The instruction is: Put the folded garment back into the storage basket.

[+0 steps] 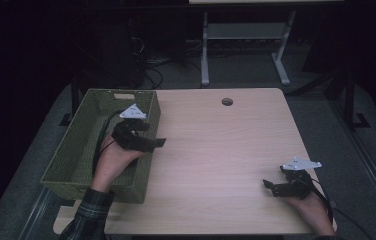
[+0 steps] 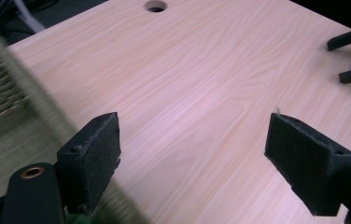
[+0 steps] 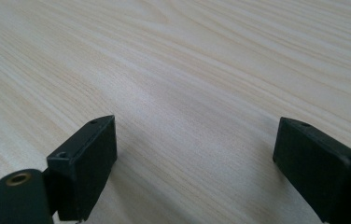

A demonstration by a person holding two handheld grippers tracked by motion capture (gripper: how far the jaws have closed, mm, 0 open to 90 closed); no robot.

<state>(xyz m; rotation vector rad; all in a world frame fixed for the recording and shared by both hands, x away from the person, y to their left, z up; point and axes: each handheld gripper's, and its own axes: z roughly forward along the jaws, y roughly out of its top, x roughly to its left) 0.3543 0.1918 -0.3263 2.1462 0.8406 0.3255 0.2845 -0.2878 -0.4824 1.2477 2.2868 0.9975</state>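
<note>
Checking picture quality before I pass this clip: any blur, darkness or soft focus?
High view: dark surroundings, table evenly lit. Left gripper view: basket rim smeared by motion blur, tabletop sharp. Right gripper view: near jaws soft, wood grain clear, no glare.

Left hand-held gripper point(image 2: 192, 154) jaws apart, woven basket point(image 2: 5, 93), wooden table point(image 2: 201, 79)

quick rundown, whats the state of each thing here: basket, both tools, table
green basket: upright at the table's left edge; no contents visible inside
left tool: open, nothing between its jaws, held over the basket's right rim
right tool: open, nothing between its jaws, low over the table's near right corner
table: bare wood, one round hole near the far edge
</note>
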